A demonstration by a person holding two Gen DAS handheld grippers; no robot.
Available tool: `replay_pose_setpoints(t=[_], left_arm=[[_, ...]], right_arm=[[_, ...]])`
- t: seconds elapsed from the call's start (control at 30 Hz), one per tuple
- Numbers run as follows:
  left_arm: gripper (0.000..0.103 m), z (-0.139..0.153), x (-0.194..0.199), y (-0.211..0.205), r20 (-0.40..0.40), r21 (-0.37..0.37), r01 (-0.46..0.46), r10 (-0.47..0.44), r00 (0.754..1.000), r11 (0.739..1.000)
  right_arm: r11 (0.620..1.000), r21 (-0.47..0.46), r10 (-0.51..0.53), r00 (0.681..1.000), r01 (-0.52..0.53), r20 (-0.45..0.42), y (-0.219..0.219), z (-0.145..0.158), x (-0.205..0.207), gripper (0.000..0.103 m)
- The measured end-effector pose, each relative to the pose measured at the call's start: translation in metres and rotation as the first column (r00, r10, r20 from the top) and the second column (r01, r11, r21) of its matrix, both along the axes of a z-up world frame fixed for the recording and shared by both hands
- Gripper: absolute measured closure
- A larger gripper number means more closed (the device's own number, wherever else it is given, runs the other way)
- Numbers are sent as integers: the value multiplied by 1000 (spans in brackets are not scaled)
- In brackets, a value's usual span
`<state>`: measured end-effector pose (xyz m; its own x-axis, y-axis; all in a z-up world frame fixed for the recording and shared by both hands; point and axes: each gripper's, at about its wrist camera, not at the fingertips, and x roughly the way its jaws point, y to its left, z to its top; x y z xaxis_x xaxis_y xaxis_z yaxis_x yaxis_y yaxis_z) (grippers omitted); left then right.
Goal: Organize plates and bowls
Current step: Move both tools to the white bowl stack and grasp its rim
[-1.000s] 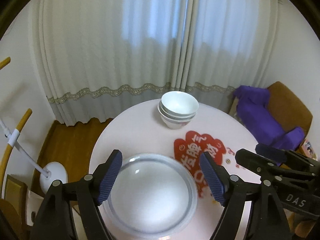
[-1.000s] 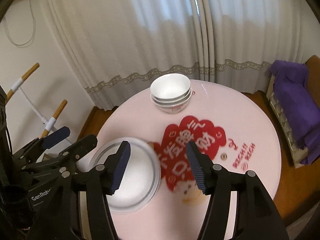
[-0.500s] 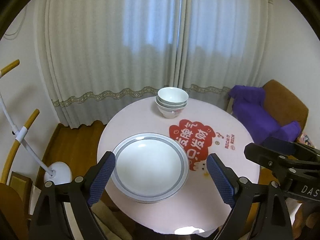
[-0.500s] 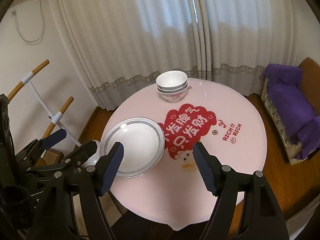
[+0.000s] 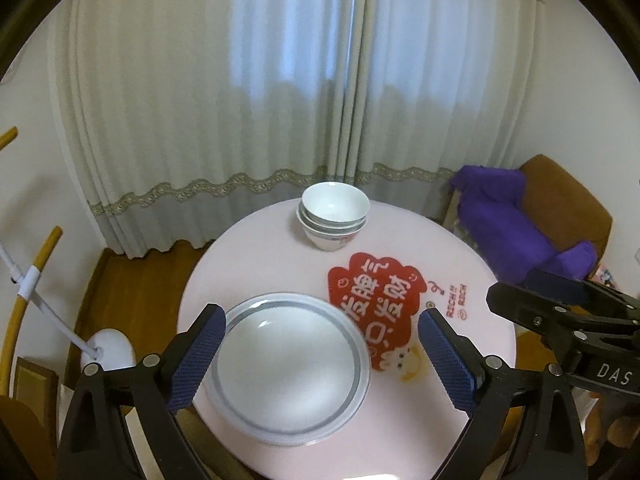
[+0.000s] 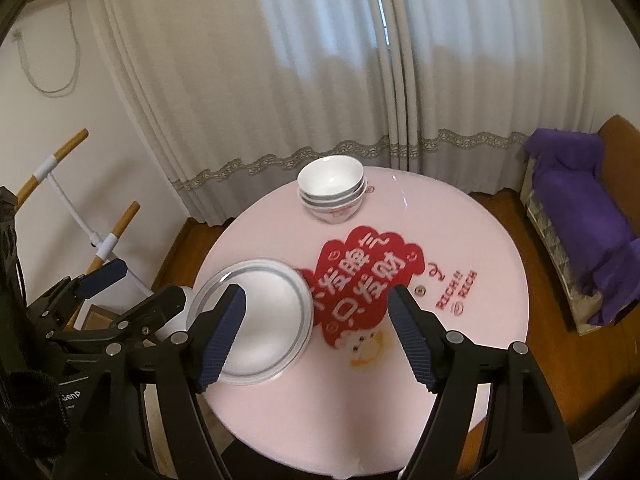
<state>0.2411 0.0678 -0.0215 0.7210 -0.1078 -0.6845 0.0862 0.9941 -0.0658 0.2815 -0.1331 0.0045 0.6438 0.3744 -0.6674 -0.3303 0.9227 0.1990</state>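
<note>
Plate [image 5: 289, 364]: white, round, shallow, with a grey band near the rim; more rims show under its edge, so it looks like a stack. It lies flat on the table [image 5: 256, 264], at the near-left edge as the left wrist view has it.

Bowls [image 5: 333, 216]: three white ones nested upright, grey lines at the rims, a red mark on the lowest. They stand at the far side of the table, well apart from the plate.

Left gripper [image 5: 322, 354]: released, jaws wide and just now opened further, blue pads either side of the plate in the view but above it, not pressing on it. Right gripper [image 6: 316, 336]: also released, nothing between its pads; its jaws were widening a moment ago. In the right wrist view the left gripper sits left of the plate, off the table edge.

Table: round, pale pink, glossy. A red sticker [image 5: 374, 300] with white characters lies between plate and bowls, to the right.

Room: cream curtains [image 5: 280, 100] behind the table, wood floor [image 6: 532, 248], a brown chair [image 5: 560, 200] with purple cloth [image 5: 504, 216] right of the table, a white stand [image 5: 108, 350] with wooden handles to the left.
</note>
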Motion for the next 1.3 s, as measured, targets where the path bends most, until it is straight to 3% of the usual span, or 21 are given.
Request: replay_pose_setpoints(t=[0.33,0.73,1.07,1.3], left_arm=[[9,1,126,11,-93,-10,15,-16,996,1000],[9,-32,294,34,-220,4,-20,21,975,1000],[10,-73,409,31,-335,-17,-24,17,942,1000],[18,-109,472,35,-405,-38,-49,30,914,998]], right_arm=[[999,-29,-20,998,19,-56,7,-12,89,28],[998,-67,-21,994,14,-111,29,-40,208,28],[999,-16,-45,960,42,-277,41,-101,295,28],[998,9,-49,927,57,-371,40,-133,323,29]])
